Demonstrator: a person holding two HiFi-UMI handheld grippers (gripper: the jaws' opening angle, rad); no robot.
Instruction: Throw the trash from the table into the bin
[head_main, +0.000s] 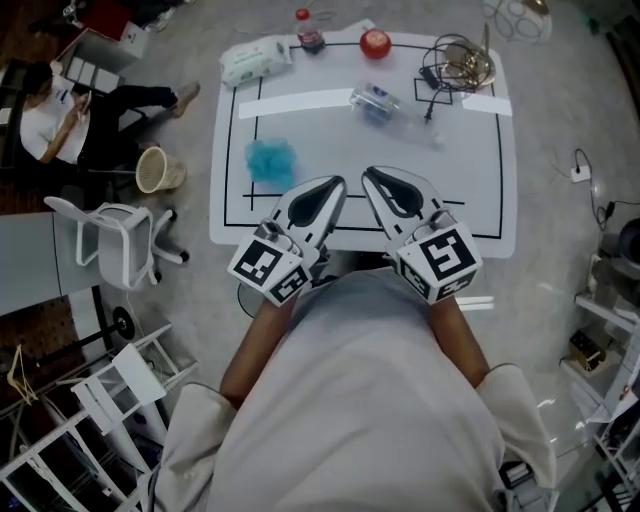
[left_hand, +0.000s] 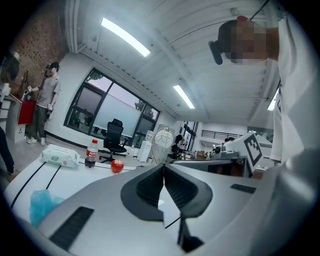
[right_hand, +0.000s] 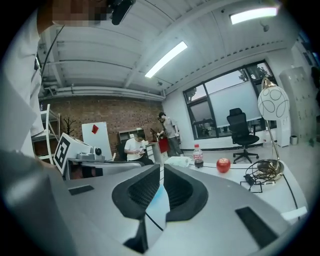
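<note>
Lying on the table (head_main: 350, 175), blue trash (head_main: 270, 160) looks crumpled.

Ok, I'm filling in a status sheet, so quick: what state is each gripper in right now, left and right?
Left gripper: closed, empty.
Right gripper: closed, empty.

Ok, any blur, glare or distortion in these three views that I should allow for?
Head view: sharp, evenly lit, white table bright but readable. Left gripper view: heavy fisheye bending, dark corners, ceiling light strips glare. Right gripper view: same bending, yet the red apple stays crisp.
</note>
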